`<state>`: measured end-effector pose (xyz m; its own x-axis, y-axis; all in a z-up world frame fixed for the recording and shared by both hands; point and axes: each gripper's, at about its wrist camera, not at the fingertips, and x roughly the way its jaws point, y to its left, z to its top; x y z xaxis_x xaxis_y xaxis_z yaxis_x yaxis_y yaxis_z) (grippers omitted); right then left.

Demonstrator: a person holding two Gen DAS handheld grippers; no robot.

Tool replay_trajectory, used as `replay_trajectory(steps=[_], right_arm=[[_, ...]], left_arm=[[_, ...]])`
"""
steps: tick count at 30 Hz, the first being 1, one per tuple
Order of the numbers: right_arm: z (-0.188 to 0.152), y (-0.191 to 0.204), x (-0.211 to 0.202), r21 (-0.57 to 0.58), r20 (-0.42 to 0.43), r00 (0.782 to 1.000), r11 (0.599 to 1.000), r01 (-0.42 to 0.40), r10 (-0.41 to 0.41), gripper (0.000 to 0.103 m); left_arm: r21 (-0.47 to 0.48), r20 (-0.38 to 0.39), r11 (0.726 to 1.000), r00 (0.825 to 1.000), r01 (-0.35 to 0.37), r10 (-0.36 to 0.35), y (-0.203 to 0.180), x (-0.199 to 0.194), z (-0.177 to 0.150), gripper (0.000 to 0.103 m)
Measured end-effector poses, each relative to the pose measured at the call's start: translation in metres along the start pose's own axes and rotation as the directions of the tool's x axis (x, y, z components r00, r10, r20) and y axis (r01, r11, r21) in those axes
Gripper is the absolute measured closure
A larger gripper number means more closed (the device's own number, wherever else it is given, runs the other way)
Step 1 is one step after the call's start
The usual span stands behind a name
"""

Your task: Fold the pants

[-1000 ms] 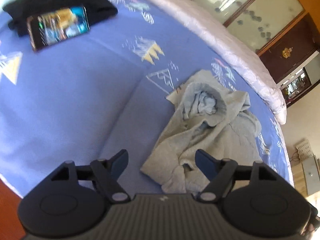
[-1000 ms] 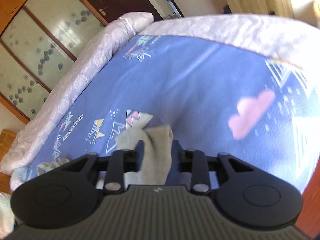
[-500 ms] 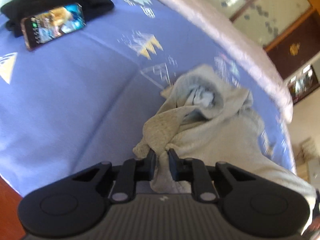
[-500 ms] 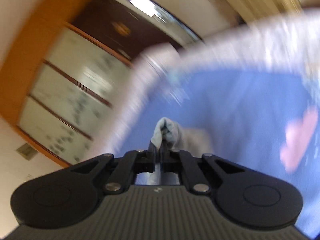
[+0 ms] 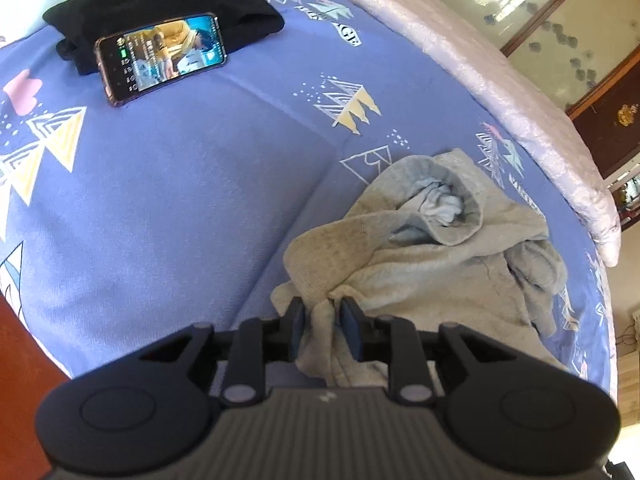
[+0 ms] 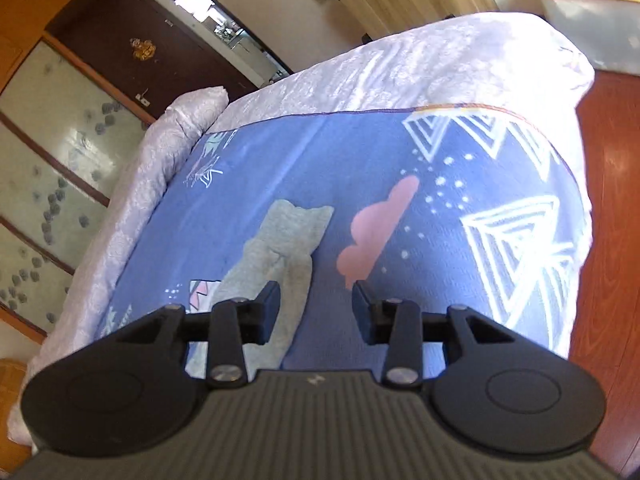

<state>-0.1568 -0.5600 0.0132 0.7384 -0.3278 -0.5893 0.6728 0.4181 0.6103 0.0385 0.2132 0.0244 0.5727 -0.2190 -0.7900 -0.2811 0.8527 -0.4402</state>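
Two grippers work over the bed: the left gripper (image 5: 322, 334) pinches a bunched fold of the grey pants (image 5: 432, 264), its jaws having just eased slightly, while the right gripper (image 6: 316, 308) has just spread open over one flattened leg (image 6: 280, 256), gripping nothing. Farther back on the blue sheet (image 5: 180, 200), a phone (image 5: 160, 56) leans on black clothing (image 5: 160, 4).

Right gripper (image 6: 316, 304) jaws just opened, dropping the pants (image 6: 288, 248) leg flat.
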Motion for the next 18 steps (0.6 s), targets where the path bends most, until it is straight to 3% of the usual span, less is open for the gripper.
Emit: replay_trajectory(steps=[6,7,9,11,15,16,18], right_arm=[[0.016,0.028,0.057,-0.083,-0.037,0.999,0.996,0.033,-0.036,0.061],[0.016,0.034,0.071,-0.117,-0.050,0.996,0.991,0.061,-0.067,0.065],[0.013,0.040,0.076,-0.201,-0.026,0.994,0.974,0.100,-0.107,0.090],[0.013,0.047,0.078,-0.239,-0.006,0.991,0.962,0.128,-0.134,0.092],[0.029,0.037,0.035,-0.192,0.203,0.966,0.961,0.200,-0.161,0.093],[0.033,0.031,0.031,-0.187,0.220,0.957,0.954,0.233,-0.190,0.093],[0.037,0.021,0.038,-0.207,0.155,0.958,0.940,0.272,-0.243,0.087]], left_arm=[[0.005,-0.031,0.999,0.999,-0.038,0.038,-0.002,0.010,-0.008,0.081],[0.004,-0.033,0.999,0.998,-0.044,0.044,-0.003,0.011,-0.010,0.083],[0.016,-0.032,0.998,0.998,-0.059,0.060,-0.004,0.011,-0.012,0.087],[0.042,-0.028,0.996,0.997,-0.074,0.076,-0.008,0.010,-0.012,0.089],[0.086,-0.040,0.994,0.996,-0.071,0.075,-0.013,0.008,-0.015,0.088],[0.092,-0.048,0.993,0.996,-0.074,0.079,-0.013,0.010,-0.015,0.083],[0.111,-0.055,0.989,0.993,-0.094,0.101,-0.012,0.009,-0.015,0.076]])
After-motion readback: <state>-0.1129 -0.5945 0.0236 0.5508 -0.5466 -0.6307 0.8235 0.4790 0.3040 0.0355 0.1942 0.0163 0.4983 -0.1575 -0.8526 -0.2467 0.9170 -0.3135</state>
